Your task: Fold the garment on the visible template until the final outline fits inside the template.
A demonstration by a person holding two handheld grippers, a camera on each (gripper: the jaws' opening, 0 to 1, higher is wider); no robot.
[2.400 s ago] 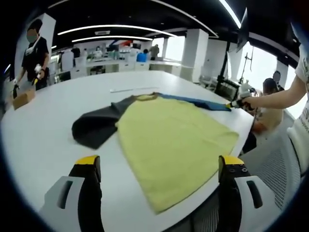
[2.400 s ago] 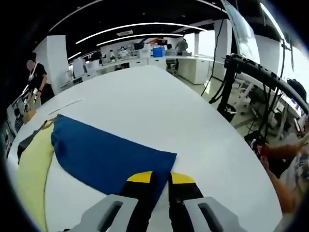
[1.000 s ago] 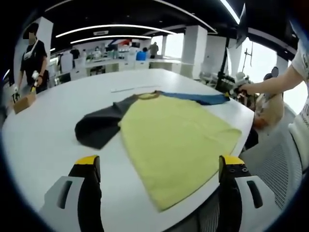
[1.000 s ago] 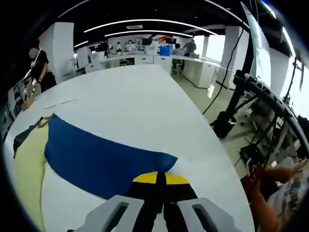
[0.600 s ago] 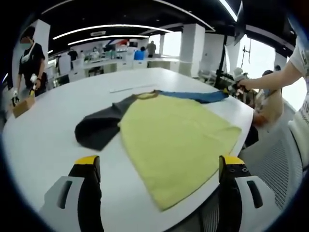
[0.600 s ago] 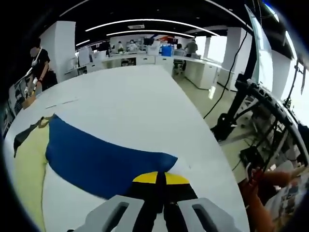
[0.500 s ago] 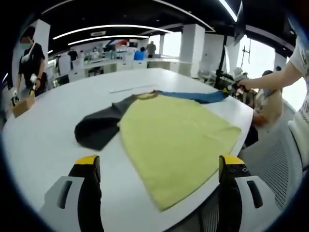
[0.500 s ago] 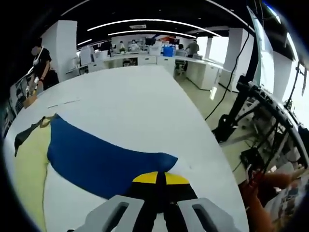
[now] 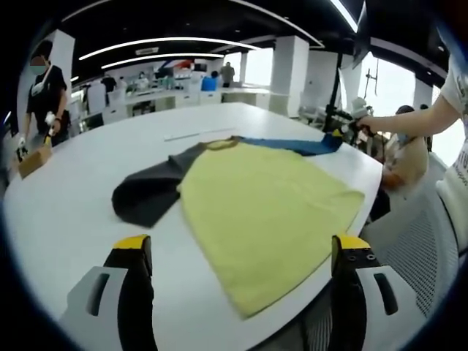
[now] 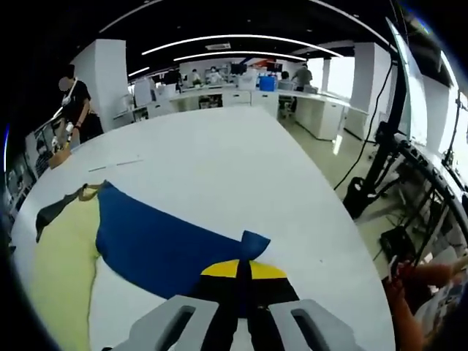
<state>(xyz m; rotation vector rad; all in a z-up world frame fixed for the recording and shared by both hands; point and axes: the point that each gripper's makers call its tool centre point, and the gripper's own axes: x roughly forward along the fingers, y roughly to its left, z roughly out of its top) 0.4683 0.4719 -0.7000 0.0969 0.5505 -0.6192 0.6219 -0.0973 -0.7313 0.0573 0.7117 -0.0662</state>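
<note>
Open-plan office behind, people at far benches. White table (image 9: 66, 212) holds the shirt (image 9: 267, 212) laid flat: yellow body toward me, dark sleeve (image 9: 146, 194) off one side, blue sleeve (image 10: 157, 245) stretched out the other. I can't make out any template outline on the tabletop (maybe under the cloth).

Right gripper (image 10: 238, 272): jaws pressed together, pinching the blue sleeve's cuff, which looks slightly lifted. Left gripper (image 9: 241, 252): jaws spread wide, holding nothing, hovering short of the shirt's hem.

Risks as I see them: the hem sits at the table edge, so a hard sleeve pull could drag the body over it; thin cuff could slip mid-fold and land crooked.
</note>
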